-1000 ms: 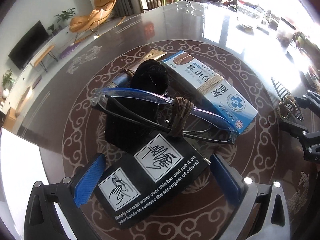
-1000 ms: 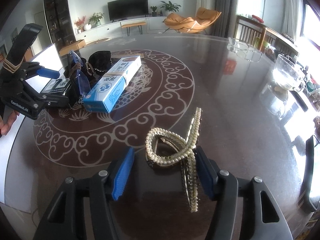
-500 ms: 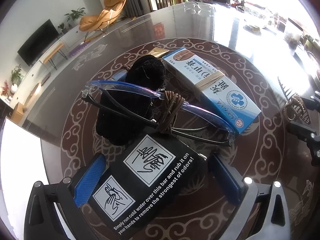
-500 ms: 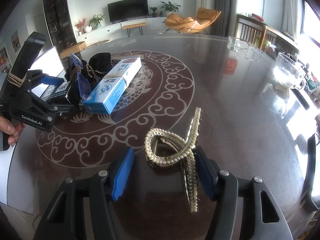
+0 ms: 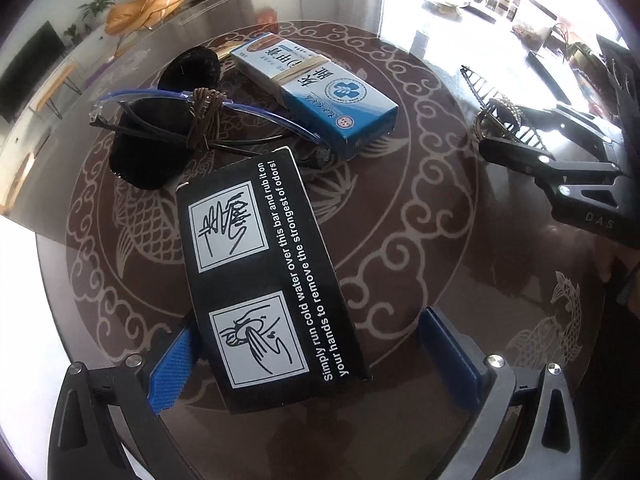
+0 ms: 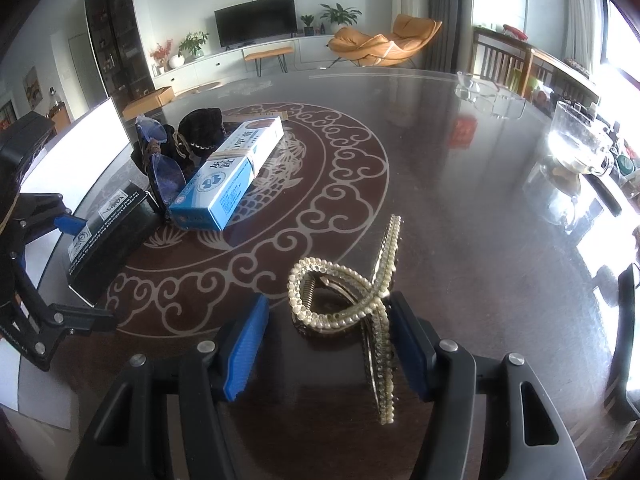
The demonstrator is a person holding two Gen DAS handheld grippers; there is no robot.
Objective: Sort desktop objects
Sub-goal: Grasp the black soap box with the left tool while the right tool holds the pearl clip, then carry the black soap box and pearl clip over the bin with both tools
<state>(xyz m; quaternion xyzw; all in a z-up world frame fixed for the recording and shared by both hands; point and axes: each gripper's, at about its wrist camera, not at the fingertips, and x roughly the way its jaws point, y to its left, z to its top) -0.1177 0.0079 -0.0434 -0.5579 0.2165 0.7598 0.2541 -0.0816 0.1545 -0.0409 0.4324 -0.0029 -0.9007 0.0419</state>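
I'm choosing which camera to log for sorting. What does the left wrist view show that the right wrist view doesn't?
Only the left wrist view: the black box's printed top with hand-washing pictures, and the brown cord around the glasses.

Only the right wrist view: a television, an empty glass dish, and a white sheet.

Both: the blue box, the pearl hair clip, the patterned table.

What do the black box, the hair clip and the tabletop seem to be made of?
Black box: printed cardboard, matte; flat panels with sharp folded edges.
Hair clip: probably metal, with rows of small pearl-like beads, likely plastic; a coil spring shows at the hinge.
Tabletop: glossy, likely glass over a dark patterned surface; it mirrors the room.
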